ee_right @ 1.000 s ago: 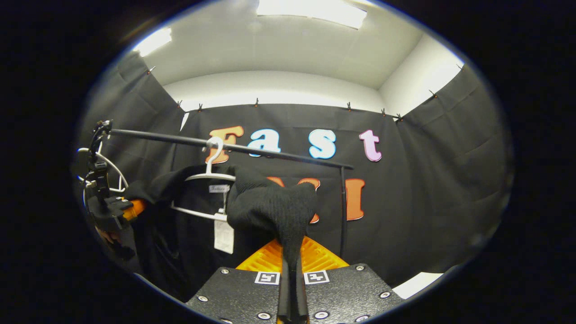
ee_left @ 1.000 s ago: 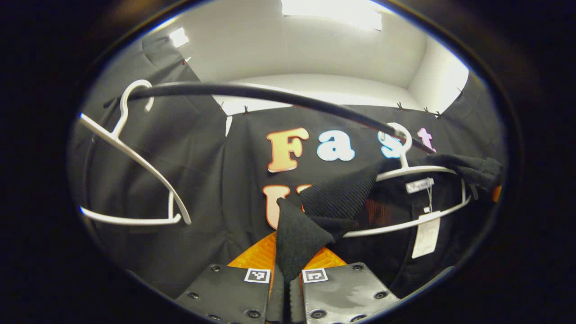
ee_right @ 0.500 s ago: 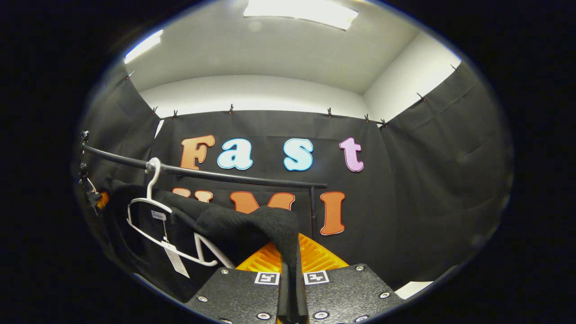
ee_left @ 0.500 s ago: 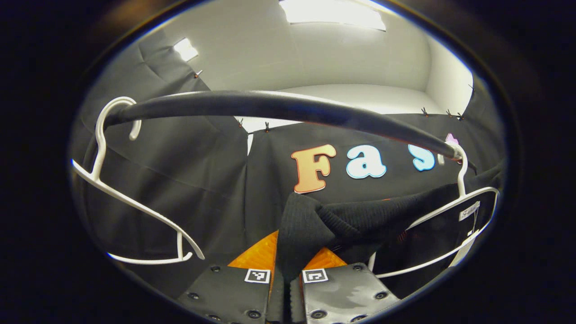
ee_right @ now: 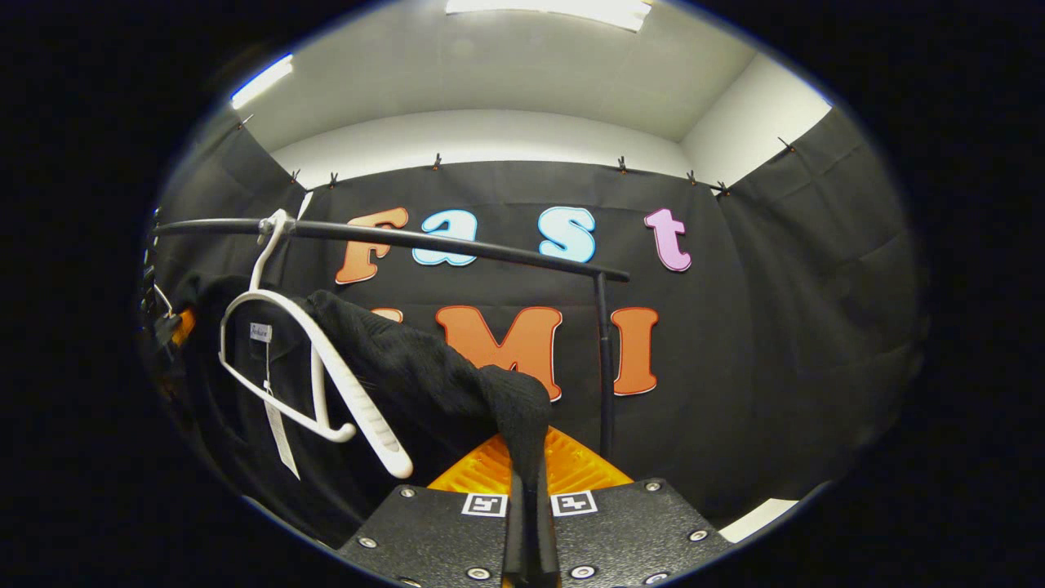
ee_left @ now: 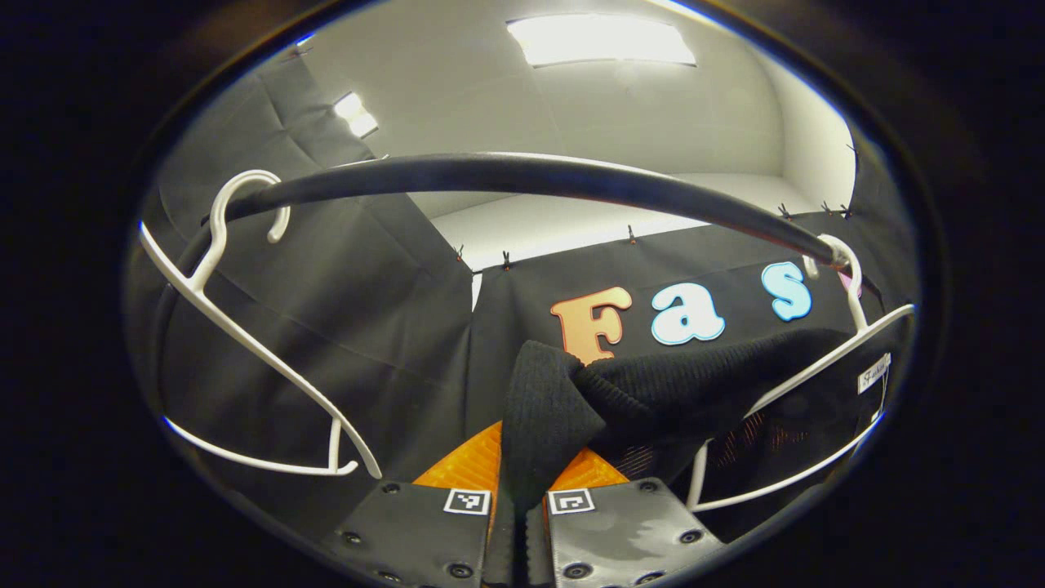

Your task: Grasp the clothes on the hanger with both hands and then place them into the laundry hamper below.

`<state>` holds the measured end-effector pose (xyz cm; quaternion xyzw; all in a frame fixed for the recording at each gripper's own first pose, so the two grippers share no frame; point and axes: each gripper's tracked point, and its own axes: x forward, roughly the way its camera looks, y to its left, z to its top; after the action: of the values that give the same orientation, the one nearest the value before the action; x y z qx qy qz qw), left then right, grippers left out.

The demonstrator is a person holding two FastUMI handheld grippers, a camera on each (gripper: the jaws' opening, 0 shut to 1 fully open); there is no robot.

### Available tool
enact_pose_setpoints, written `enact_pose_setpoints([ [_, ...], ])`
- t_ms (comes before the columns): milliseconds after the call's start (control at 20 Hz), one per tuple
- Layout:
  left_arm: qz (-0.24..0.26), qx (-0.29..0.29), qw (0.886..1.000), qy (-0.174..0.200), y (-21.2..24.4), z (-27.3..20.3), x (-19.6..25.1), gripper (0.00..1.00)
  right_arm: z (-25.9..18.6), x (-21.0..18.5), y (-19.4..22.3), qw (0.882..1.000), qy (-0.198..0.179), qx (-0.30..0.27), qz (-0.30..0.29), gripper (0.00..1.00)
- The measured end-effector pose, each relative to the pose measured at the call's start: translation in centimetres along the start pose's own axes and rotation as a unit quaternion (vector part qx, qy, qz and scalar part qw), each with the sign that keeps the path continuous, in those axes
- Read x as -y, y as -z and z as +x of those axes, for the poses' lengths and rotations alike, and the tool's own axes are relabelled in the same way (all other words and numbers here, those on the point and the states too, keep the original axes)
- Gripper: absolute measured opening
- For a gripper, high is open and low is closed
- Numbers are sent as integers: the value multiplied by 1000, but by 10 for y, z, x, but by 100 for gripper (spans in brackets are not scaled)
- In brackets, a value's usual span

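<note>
My left gripper is pointing upward and forward, its two fingers pressing together on a fold of the black garment; my right gripper is doing likewise, fingers pinching closed on another fold of that garment, also tilting up.

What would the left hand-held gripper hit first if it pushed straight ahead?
Probably the booth's black cloth wall. The left hand-held gripper is shut on the black garment; the rail passes above, though depth is unclear.
</note>
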<state>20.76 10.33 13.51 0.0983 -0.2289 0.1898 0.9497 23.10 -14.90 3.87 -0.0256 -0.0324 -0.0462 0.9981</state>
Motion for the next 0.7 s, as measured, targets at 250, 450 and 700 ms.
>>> enact_pose_setpoints([
  [250,-13,-30,999,-30,28,11,-24,12,-9,-38,27,999,-35,-13,14,5],
  [450,12,-46,998,-34,47,-8,-52,12,-32,-68,47,998,-55,-28,17,5],
  [700,28,-84,996,-25,82,-41,-70,12,-62,-94,76,996,-72,-53,29,5],
])
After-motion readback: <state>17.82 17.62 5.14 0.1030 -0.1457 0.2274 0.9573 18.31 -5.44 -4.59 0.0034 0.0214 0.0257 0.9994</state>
